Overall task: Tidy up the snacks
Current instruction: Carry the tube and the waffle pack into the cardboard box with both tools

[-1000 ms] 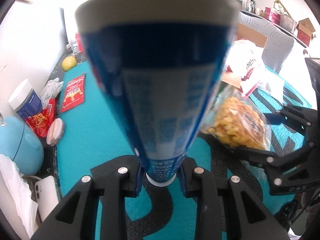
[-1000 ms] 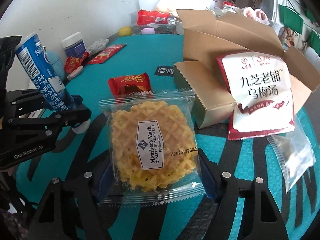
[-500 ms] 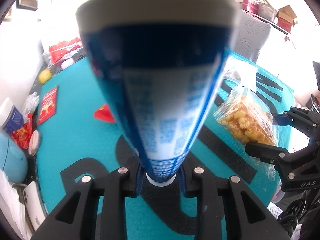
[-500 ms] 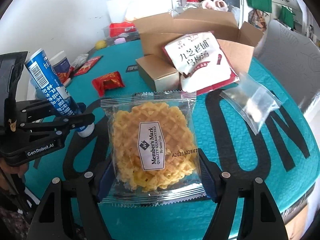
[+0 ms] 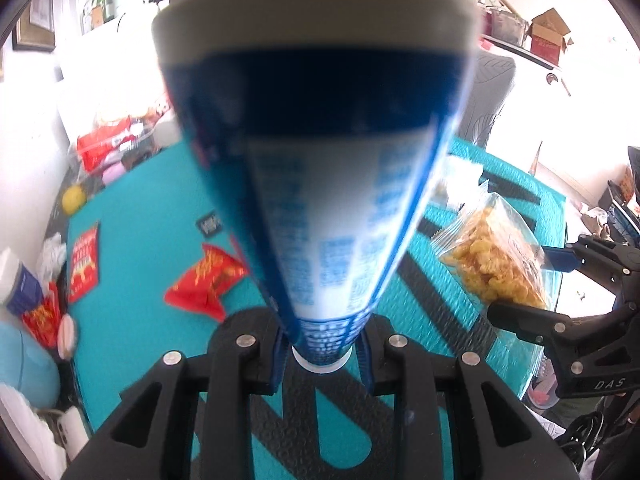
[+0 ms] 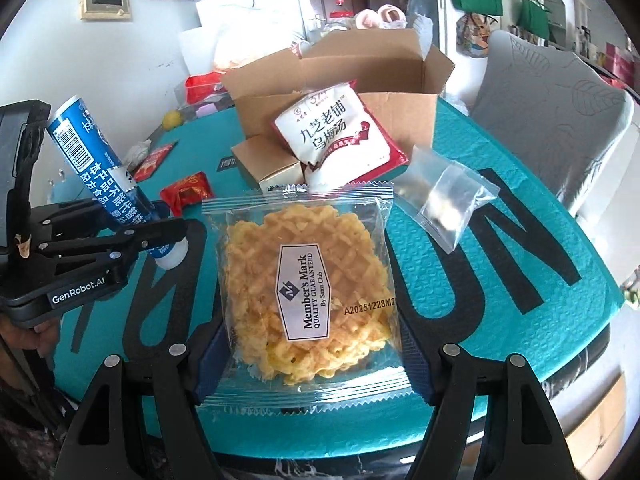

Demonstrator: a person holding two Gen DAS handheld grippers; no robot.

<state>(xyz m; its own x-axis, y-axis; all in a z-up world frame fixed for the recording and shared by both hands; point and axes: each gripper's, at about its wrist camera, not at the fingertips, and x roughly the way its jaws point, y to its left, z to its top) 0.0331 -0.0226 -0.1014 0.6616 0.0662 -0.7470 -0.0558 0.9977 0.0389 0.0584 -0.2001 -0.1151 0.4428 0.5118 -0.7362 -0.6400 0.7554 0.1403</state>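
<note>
My left gripper [image 5: 322, 350] is shut on a blue and white tube [image 5: 320, 160], which fills the left wrist view; the tube also shows at the left of the right wrist view [image 6: 100, 172], held above the table. My right gripper [image 6: 308, 354] is shut on a clear-wrapped waffle cookie packet [image 6: 304, 280], held above the teal table [image 6: 500, 280]; the packet also shows at the right of the left wrist view [image 5: 492, 264]. An open cardboard box [image 6: 360, 76] stands at the far side. A white and red pouch [image 6: 332, 136] leans against it.
A small red snack packet [image 6: 188, 192] and a small gold box [image 6: 268, 164] lie before the cardboard box. A clear plastic bag [image 6: 444, 200] lies to the right. A flat red packet [image 5: 84, 260], a yellow fruit [image 5: 74, 199] and a white-lidded jar [image 5: 18, 280] sit along the left edge. A grey chair [image 6: 556, 120] stands at the right.
Both grippers have pulled back and risen from the table with their loads. More of the table, the box and the small red packet has come into view.
</note>
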